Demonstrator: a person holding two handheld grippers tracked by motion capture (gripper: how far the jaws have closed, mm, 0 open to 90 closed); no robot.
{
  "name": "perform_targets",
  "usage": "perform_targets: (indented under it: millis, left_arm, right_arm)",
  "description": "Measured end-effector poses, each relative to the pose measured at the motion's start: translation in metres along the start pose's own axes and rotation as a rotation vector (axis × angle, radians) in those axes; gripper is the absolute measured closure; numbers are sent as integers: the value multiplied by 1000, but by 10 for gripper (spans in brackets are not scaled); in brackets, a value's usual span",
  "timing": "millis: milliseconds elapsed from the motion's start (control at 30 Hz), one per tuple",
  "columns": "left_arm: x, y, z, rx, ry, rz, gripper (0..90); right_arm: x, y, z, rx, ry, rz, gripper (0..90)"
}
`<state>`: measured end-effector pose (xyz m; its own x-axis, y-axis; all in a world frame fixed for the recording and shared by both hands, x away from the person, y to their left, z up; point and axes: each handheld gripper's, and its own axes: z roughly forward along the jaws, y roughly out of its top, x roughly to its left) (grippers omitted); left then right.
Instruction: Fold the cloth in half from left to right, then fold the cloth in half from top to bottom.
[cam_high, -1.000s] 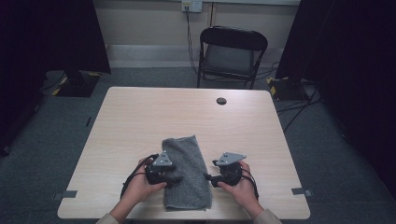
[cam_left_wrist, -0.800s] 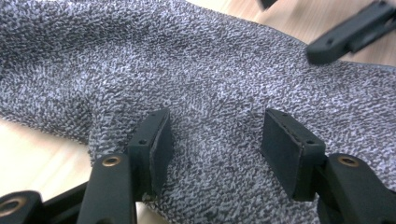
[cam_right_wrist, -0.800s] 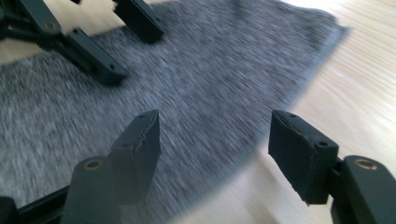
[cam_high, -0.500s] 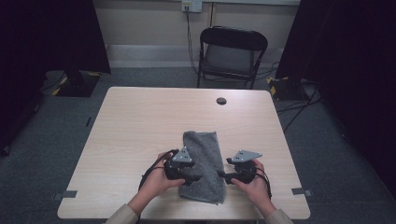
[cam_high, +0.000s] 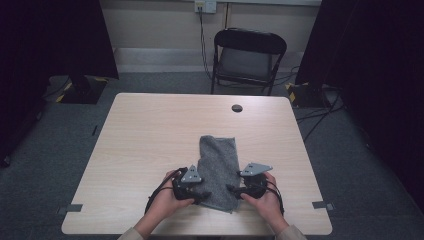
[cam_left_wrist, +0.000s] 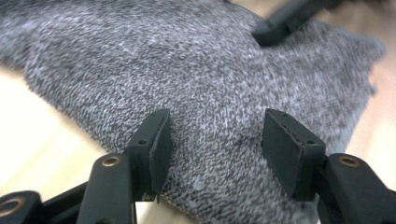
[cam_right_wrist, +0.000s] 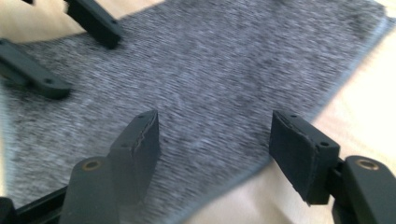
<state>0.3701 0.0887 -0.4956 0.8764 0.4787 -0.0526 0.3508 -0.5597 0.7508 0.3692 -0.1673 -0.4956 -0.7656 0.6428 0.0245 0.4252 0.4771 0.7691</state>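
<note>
A grey knitted cloth (cam_high: 218, 170) lies folded in a long strip on the light wooden table (cam_high: 150, 135), near the front edge. My left gripper (cam_high: 202, 196) rests at the cloth's near left side, jaws open over the knit (cam_left_wrist: 215, 140). From the opposite side, my right gripper (cam_high: 231, 189) points at the near right part of the cloth (cam_right_wrist: 210, 93), also open with nothing between its fingers. The two grippers face each other across the cloth's near end. In the right gripper view the left gripper's fingers (cam_right_wrist: 32, 74) show at the far edge.
A small dark round cap (cam_high: 237, 108) sits at the table's far side. A black folding chair (cam_high: 247, 57) stands behind the table. Dark curtains hang at both sides, and cables run along the floor at right.
The cloth and both hands have shifted to the right along the table's front part over the last second. Both grippers remain at the cloth's near end.
</note>
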Motion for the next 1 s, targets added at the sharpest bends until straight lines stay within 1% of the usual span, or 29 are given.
perform_targets:
  millis: [33, 100, 133, 167, 233, 300, 367, 400, 433, 500, 567, 633, 667, 700, 733, 767, 800, 833, 867, 900, 933, 967, 1000]
  left_arm:
    - [3, 2, 3, -6, 3, -6, 421]
    - [10, 6, 9, -20, -1, -28, 420]
    - [12, 8, 9, -17, -3, -38, 414]
    - [13, 9, 9, -19, -4, -46, 394]
    - [10, 9, 4, -30, -15, -44, 357]
    - [4, 8, -4, -35, -45, -34, 358]
    - [-2, 8, -14, -37, -70, 0, 361]
    - [-6, 6, -20, -36, -91, 4, 367]
    - [-8, 6, -23, -27, -103, 4, 388]
    - [-13, 3, -29, -25, -104, 21, 381]
    - [-16, 2, -31, -24, -117, 28, 377]
    - [-20, 1, -30, -22, -127, 37, 380]
    - [-22, 1, -28, -18, -124, 54, 389]
    - [-23, 1, -25, -12, -124, 70, 409]
    - [-23, 0, -22, -1, -113, 75, 441]
    - [-22, -1, -20, 6, -89, 90, 479]
    - [-20, -2, -18, 17, -66, 97, 509]
    - [-17, -3, -16, 21, -52, 94, 527]
    - [-15, -5, -15, 14, -55, 72, 574]
    - [-13, -7, -14, 24, -65, 54, 619]
    - [-12, -7, -14, 20, -57, 46, 656]
    - [-12, -7, -15, 24, -55, 31, 715]
    - [-11, -6, -17, 33, -59, 13, 799]
  right_arm:
    - [-2, 1, 2, -2, 2, 7, 334]
    - [-5, 3, 2, 3, -4, 4, 334]
    - [-6, 3, 1, 5, -6, 6, 333]
    - [-7, 3, 0, 2, -7, 6, 333]
    - [-8, 2, -5, -3, -5, 5, 332]
    - [-8, 1, -11, -10, 1, 7, 331]
    - [-8, -2, -15, -7, 0, 4, 331]
    - [-8, -4, -17, -3, -2, 2, 331]
    - [-7, -6, -20, -4, -1, 5, 330]
    - [-7, -10, -24, -9, -1, 13, 329]
    - [-7, -13, -29, -8, -5, 20, 328]
    - [-6, -16, -34, -9, -6, 30, 328]
    - [-6, -17, -36, -11, -5, 31, 327]
    - [-5, -18, -39, -14, -6, 27, 327]
    - [-4, -19, -40, -15, -2, 31, 326]
    - [-3, -21, -42, -9, 2, 31, 325]
    - [-3, -22, -43, -10, 3, 28, 325]
    - [-2, -22, -44, -13, 4, 31, 324]
    - [-2, -23, -44, -13, 11, 35, 323]
    - [-1, -25, -44, -11, 14, 34, 323]
    - [0, -26, -44, -6, 15, 31, 322]
    - [1, -27, -43, 0, 20, 28, 323]
    - [2, -27, -42, 1, 25, 24, 323]
